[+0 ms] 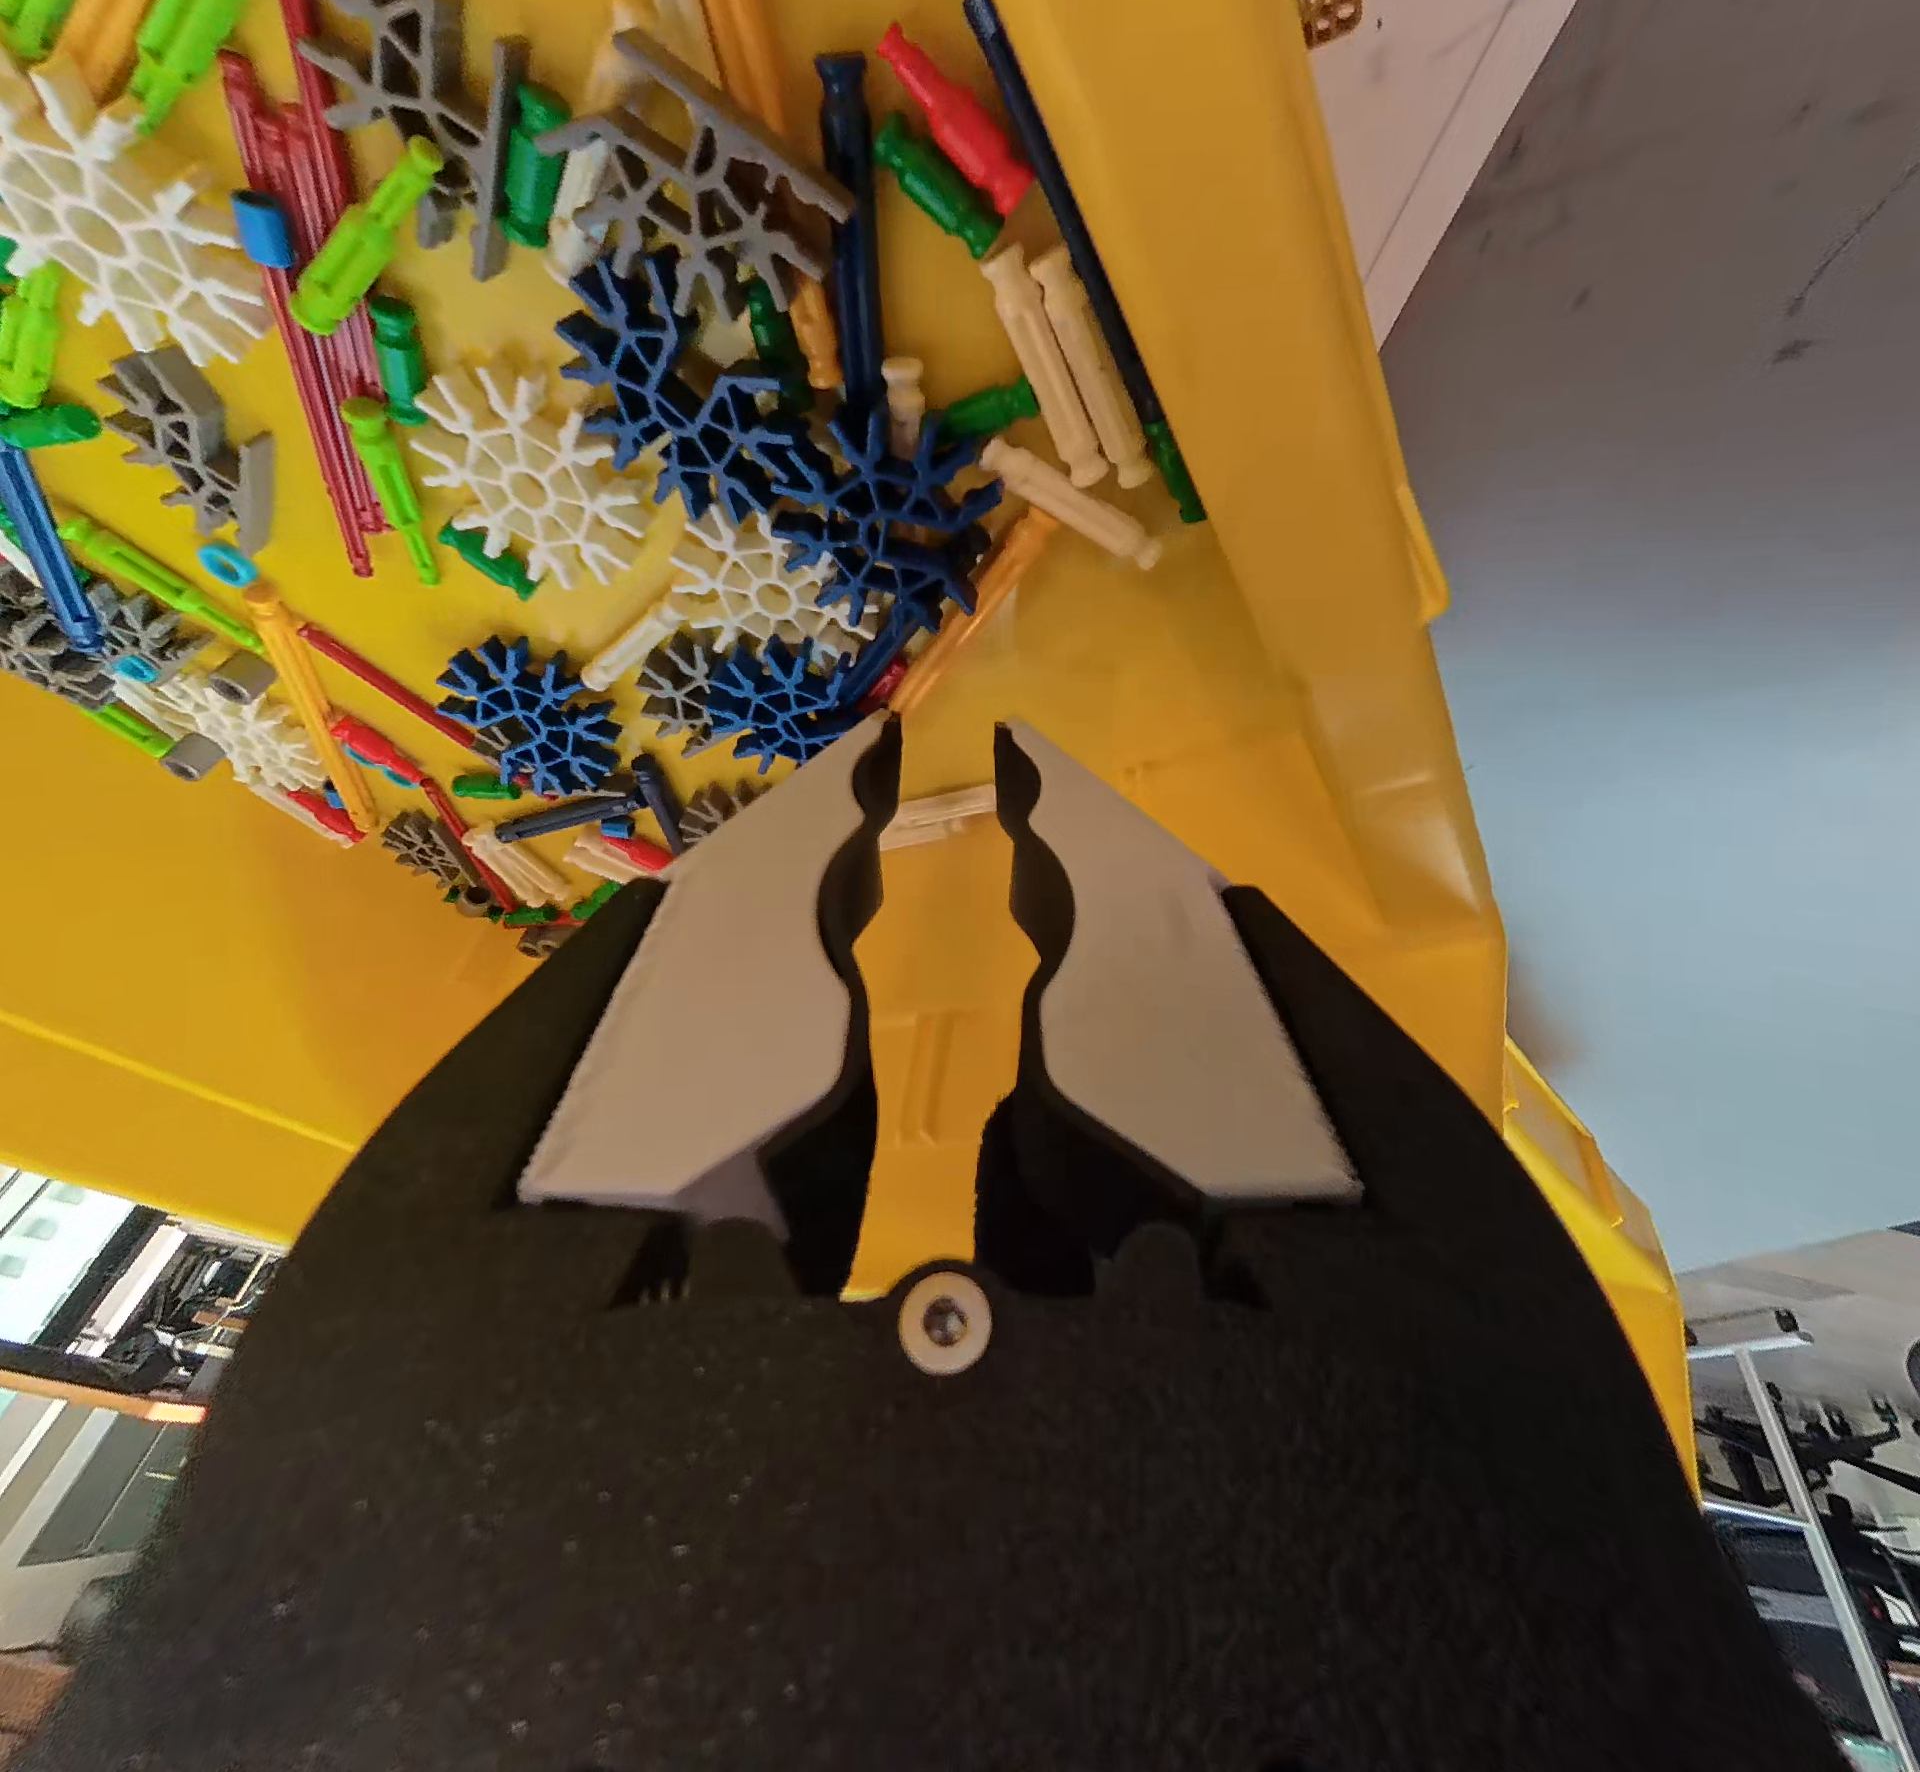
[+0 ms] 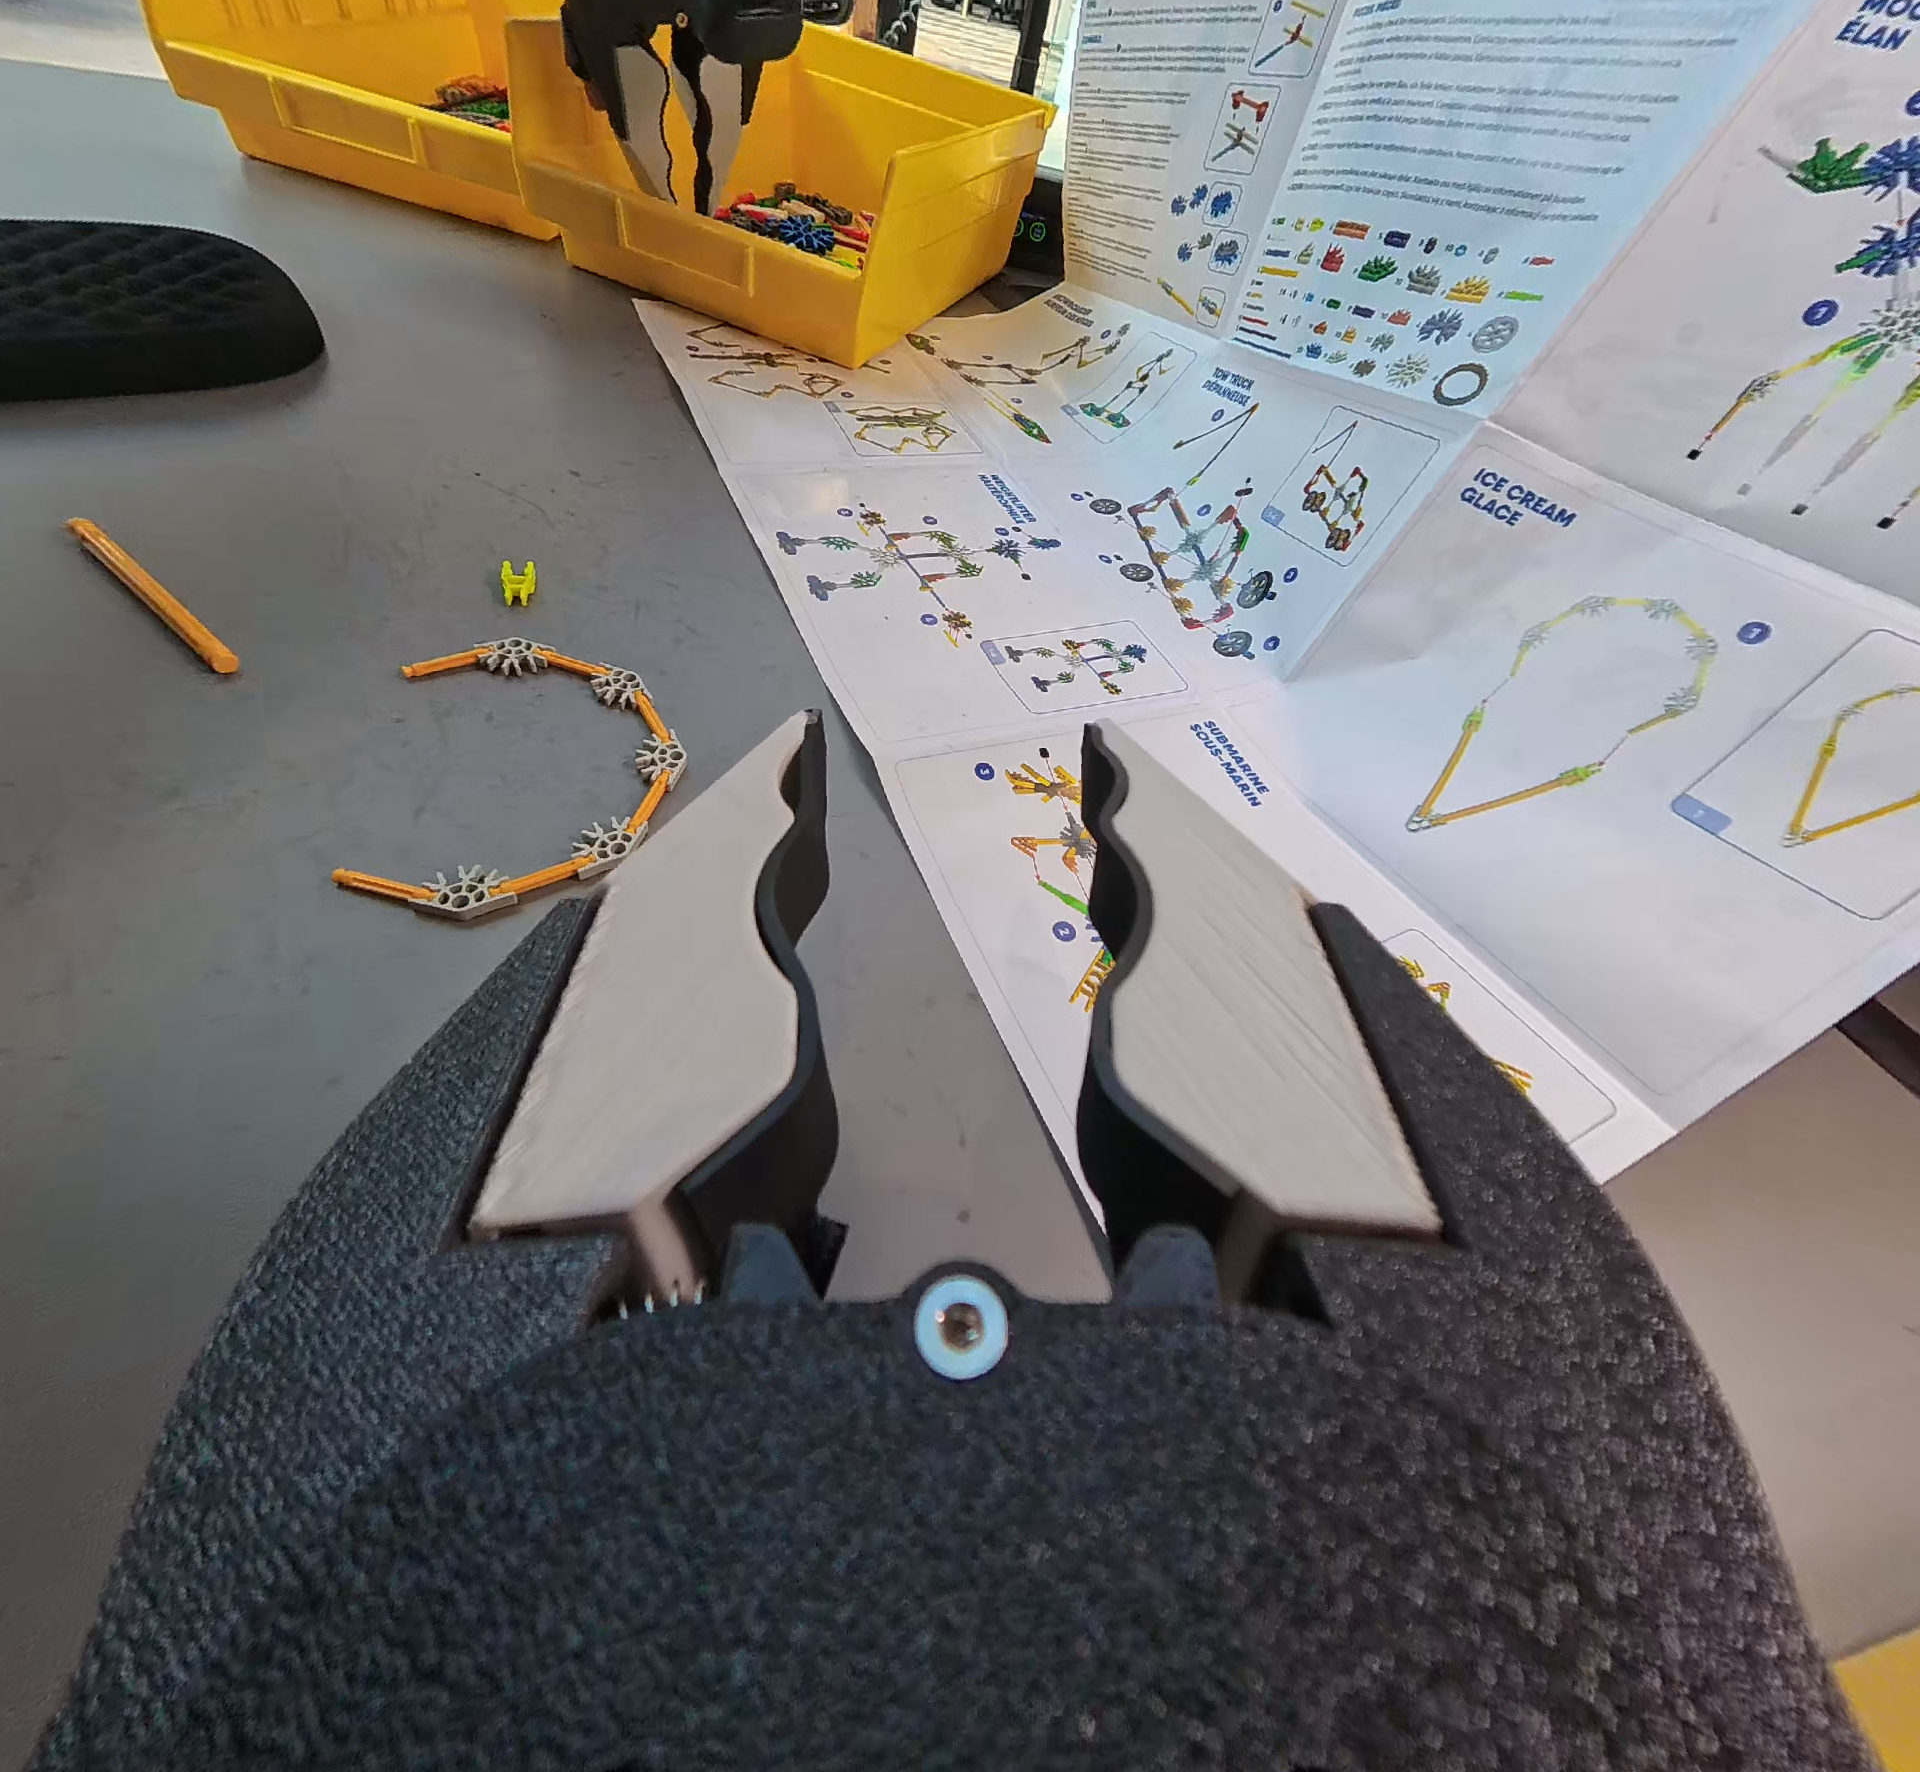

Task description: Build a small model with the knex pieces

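Left hand-held gripper (image 1: 943, 735) dipped down into the nearer yellow bin (image 1: 1195, 288), jaws parted a little, gripping nothing. Tips right by a cream rod (image 1: 940, 813) on the bin floor, plus an orange rod (image 1: 977, 605) and a clump of dark blue snowflake connectors (image 1: 883, 517) just ahead. Loads more in there: white snowflake connectors (image 1: 530, 465), grey connectors (image 1: 707, 184), red rods (image 1: 301, 195), lime green rods (image 1: 364, 236). Same left gripper also visible from the right wrist view, poking into that bin.

Right hand-held gripper (image 2: 951, 735) hanging above the grey bench (image 2: 312, 372), jaws released and wide, holding nothing. Tips over the edge of an unfolded instruction sheet (image 2: 1351, 579), which lies partly flat and partly propped upright. Just left of it, a curved chain of orange rods and grey connectors (image 2: 623, 756) lying on the bench. Farther left, a loose orange rod (image 2: 151, 595) and a small yellow-green connector (image 2: 517, 581), all apart from one another. Second yellow bin (image 2: 312, 39) behind the first, touching it. Black mesh pad (image 2: 135, 304) at the far left edge.
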Tool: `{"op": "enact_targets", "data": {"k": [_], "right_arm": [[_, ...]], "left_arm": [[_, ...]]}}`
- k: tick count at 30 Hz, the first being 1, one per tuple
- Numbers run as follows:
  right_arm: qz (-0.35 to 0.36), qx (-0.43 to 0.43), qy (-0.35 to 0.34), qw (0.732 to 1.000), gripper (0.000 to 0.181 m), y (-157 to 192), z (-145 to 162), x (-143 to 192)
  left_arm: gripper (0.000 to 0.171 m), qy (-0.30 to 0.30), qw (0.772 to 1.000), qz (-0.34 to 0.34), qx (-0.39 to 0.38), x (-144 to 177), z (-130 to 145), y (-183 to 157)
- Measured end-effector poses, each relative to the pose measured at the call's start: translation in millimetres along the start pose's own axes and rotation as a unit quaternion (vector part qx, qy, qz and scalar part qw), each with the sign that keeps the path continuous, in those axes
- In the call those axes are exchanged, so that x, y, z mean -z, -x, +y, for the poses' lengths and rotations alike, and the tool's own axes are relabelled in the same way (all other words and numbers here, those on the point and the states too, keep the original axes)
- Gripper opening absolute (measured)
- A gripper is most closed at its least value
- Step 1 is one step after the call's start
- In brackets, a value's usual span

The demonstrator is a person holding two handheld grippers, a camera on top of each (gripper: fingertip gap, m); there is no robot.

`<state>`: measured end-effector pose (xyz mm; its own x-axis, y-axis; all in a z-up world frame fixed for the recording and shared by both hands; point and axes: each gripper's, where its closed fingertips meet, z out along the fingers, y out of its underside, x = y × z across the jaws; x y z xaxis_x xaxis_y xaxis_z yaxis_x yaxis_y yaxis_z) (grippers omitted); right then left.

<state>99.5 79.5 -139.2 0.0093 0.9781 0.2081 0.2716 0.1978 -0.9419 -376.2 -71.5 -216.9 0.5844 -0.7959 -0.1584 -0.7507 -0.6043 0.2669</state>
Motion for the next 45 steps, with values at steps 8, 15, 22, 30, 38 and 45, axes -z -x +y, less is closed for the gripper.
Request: {"op": "enact_targets", "data": {"k": [8,15,22,30,38,45], "right_arm": [[0.0,0.0,0.002,1.0,0.047,0.4,0.6,-0.8],[-0.003,0.014,0.013,1.0,0.047,3.6,3.8,-1.8],[-0.003,0.019,0.016,1.0,0.046,4.9,3.3,-2.0],[-0.001,0.023,0.014,1.0,0.046,6.6,0.3,-1.8],[-0.006,0.029,0.01,1.0,0.046,11.4,-4.6,-1.8],[-0.009,0.032,0.007,0.999,0.046,13.5,-6.9,-1.4]], "left_arm": [[0.011,0.008,1.0,0.02,0.007,-12.7,-5.1,-0.6],[0.005,-0.002,1.0,-0.004,0.004,-7.5,-6.0,-0.4],[0.005,-0.071,0.995,-0.033,0.06,36.6,-2.3,8.0],[0.006,-0.318,0.928,0.072,0.178,123.7,-62.5,-20.5],[0.006,-0.342,0.887,0.264,0.162,133.2,-197.2,-178.1],[0.006,-0.359,0.873,0.289,0.161,106.5,-251.6,-227.5]]}}
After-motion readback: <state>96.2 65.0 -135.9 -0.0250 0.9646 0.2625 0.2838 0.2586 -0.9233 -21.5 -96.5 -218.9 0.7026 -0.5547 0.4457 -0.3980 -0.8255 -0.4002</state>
